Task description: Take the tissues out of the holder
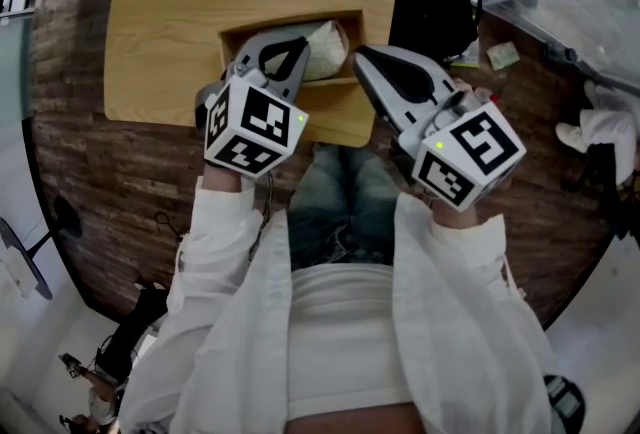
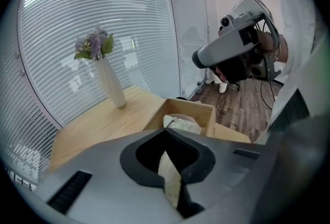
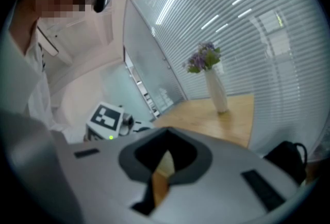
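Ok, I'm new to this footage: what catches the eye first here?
The left gripper, fingers shut on a pale tissue just above the open wooden holder at the near edge of the table. Behind, a white vase of purple flowers stands by the blinds.

I can read no word, number or brand anywhere here. The only printed marks are the black-and-white square markers on my own two cubes. One set is on the left cube (image 1: 250, 127), just below and left of the wooden holder (image 1: 300, 20). The other is on the right cube (image 1: 468, 157), lower right of that holder. They are blocky patterns, not letters or digits. One marker face of the left cube also shows in the right gripper view, and it is just as wordless there.
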The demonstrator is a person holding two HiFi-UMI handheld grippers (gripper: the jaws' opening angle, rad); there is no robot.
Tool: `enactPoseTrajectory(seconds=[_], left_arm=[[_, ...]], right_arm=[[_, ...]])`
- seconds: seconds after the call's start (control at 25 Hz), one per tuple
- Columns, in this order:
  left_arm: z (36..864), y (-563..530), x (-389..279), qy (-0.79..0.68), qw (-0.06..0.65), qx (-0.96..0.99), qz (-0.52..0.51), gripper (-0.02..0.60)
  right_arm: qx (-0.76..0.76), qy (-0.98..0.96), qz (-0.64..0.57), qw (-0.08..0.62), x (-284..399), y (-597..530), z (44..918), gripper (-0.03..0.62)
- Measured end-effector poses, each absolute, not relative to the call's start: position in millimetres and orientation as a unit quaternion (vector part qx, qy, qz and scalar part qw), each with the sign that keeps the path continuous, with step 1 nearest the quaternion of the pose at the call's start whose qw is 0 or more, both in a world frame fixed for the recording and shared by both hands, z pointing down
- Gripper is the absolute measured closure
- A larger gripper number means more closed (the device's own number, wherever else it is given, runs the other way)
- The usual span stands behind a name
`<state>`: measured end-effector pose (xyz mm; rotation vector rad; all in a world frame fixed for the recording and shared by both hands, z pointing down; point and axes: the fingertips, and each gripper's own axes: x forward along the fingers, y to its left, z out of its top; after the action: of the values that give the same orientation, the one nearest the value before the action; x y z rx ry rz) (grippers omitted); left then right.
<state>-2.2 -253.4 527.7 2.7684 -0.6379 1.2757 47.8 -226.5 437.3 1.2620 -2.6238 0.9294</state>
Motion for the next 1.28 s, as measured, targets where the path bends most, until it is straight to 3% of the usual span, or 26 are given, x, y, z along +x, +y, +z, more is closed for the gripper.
enactPoseTrajectory(seconds=[1.28], left_arm=[[420.8,-266.8,-15.4,-0.316,0.006,0.902,0.294,0.575]], right_arm=[[0.430,-0.878,0.208,0.022,58.0,-235.4,362.8,0.582]])
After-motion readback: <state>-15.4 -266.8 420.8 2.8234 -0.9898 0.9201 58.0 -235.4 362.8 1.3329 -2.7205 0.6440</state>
